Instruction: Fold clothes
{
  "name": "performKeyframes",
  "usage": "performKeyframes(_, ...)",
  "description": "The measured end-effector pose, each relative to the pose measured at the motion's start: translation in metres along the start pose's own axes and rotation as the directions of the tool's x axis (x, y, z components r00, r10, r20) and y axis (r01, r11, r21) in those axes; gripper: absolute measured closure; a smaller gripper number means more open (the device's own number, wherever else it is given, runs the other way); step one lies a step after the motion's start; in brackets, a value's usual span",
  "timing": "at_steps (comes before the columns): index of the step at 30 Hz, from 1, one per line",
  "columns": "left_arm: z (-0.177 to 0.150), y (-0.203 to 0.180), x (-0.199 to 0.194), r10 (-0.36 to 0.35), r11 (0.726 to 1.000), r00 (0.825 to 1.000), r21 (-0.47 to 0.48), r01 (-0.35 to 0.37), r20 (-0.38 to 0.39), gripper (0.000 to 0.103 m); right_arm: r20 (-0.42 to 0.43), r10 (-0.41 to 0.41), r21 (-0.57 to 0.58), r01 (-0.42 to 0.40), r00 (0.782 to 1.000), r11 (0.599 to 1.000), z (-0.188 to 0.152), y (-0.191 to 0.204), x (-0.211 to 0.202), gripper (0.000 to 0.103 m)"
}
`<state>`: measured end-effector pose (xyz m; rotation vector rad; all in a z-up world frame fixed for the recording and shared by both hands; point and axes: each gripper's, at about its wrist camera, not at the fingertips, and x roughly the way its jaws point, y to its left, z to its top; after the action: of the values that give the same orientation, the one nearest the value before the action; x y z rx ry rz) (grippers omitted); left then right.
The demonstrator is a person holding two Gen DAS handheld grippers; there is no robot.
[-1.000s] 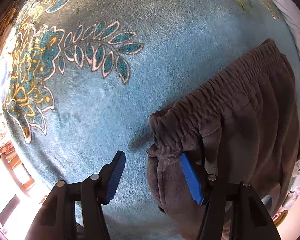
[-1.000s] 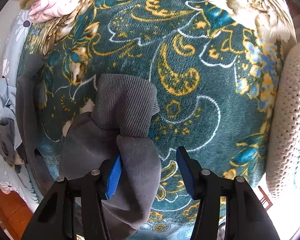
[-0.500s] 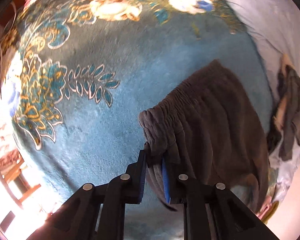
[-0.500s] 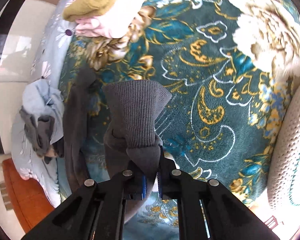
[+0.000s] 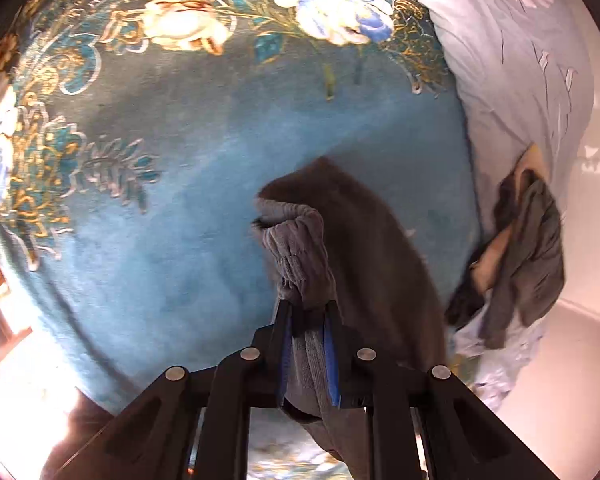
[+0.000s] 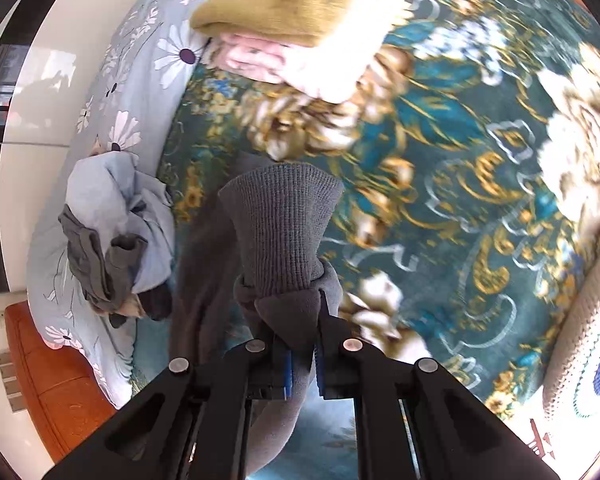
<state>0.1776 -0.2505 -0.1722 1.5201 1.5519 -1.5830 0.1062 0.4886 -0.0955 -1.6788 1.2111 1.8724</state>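
Note:
Grey sweatpants [image 5: 364,248] hang above a teal floral blanket [image 5: 172,208]. My left gripper [image 5: 308,312] is shut on their gathered elastic waistband [image 5: 300,248], which bunches up above the fingertips while the rest of the cloth trails down to the right. In the right wrist view, the ribbed ankle cuff [image 6: 278,216] stands up above my right gripper [image 6: 298,312], which is shut on the leg fabric just below the cuff. The leg [image 6: 204,280] drapes away to the left and down under the gripper.
A folded stack of mustard, pink and white clothes [image 6: 300,20] lies at the far end of the blanket [image 6: 460,160]. A loose heap of grey and light blue garments [image 6: 112,232] sits on the pale floral sheet [image 6: 140,64]. A cream knitted cushion [image 6: 592,340] is at the right.
Both grippers went from open around the sweatpants to shut on them a second ago. Since then both have lifted, raising waistband and cuff off the blanket.

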Motion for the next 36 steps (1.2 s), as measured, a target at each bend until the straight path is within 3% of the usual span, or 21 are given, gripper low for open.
performKeyframes(6, 0.041, -0.048, 0.023, -0.037, 0.996, 0.998, -0.084, 0.032, -0.056, 0.086, -0.056, -0.082, -0.011, 0.082, 0.995, 0.997, 0.045, 0.067, 0.04, 0.094)
performKeyframes(12, 0.084, -0.07, 0.077, -0.03, 0.983, 0.996, -0.184, 0.014, -0.086, 0.087, -0.08, -0.12, -0.021, 0.119, 0.99, 0.993, 0.064, 0.098, 0.09, 0.094)
performKeyframes(16, 0.11, -0.084, 0.094, -0.027, 0.986, 1.0, -0.165, 0.025, -0.013, 0.085, -0.095, -0.145, -0.028, 0.143, 0.985, 0.989, 0.076, 0.119, 0.124, 0.093)
performKeyframes(19, 0.119, -0.09, 0.109, -0.021, 0.991, 0.999, -0.131, 0.016, -0.039, 0.085, -0.106, -0.164, -0.034, 0.161, 0.981, 0.986, 0.086, 0.135, 0.148, 0.088)
performKeyframes(20, 0.119, -0.092, 0.112, -0.026, 0.993, 0.999, -0.113, 0.021, -0.047, 0.085, -0.11, -0.17, -0.036, 0.167, 0.979, 0.985, 0.089, 0.14, 0.157, 0.084)
performKeyframes(22, 0.115, -0.095, 0.111, -0.057, 0.997, 0.997, -0.059, 0.054, -0.05, 0.084, -0.116, -0.168, -0.041, 0.164, 0.979, 0.986, 0.094, 0.15, 0.171, 0.055)
performKeyframes(23, 0.112, -0.096, 0.107, -0.074, 0.997, 0.996, -0.022, 0.073, -0.046, 0.078, -0.112, -0.115, -0.055, 0.109, 0.987, 0.993, 0.094, 0.152, 0.171, 0.048)
performKeyframes(24, 0.106, -0.095, 0.102, -0.081, 0.996, 0.996, 0.018, 0.082, -0.033, 0.064, -0.106, -0.073, -0.079, 0.065, 0.992, 0.995, 0.092, 0.155, 0.168, 0.04)
performKeyframes(26, 0.09, -0.088, 0.088, -0.066, 0.993, 0.998, 0.096, 0.065, 0.006, 0.046, -0.077, -0.019, -0.15, 0.007, 0.997, 0.989, 0.086, 0.162, 0.157, 0.039)
performKeyframes(29, 0.059, -0.061, 0.074, 0.007, 0.986, 0.998, 0.169, -0.018, 0.062, 0.039, 0.016, 0.005, -0.219, -0.002, 1.0, 0.976, 0.069, 0.149, 0.129, 0.037)
performKeyframes(31, 0.039, -0.032, 0.077, 0.066, 0.983, 0.996, 0.169, -0.075, 0.057, 0.037, 0.083, 0.008, -0.231, 0.012, 0.997, 0.973, 0.058, 0.129, 0.111, 0.035)
performKeyframes(34, 0.015, 0.015, 0.101, 0.124, 0.989, 0.992, 0.086, -0.123, -0.014, 0.037, 0.091, -0.048, -0.112, 0.058, 0.995, 0.992, 0.044, 0.072, 0.108, 0.035)
performKeyframes(36, 0.009, 0.029, 0.115, 0.117, 0.993, 0.993, 0.031, -0.116, -0.031, 0.037, 0.063, -0.06, -0.013, 0.061, 0.996, 0.998, 0.039, 0.038, 0.115, 0.035)
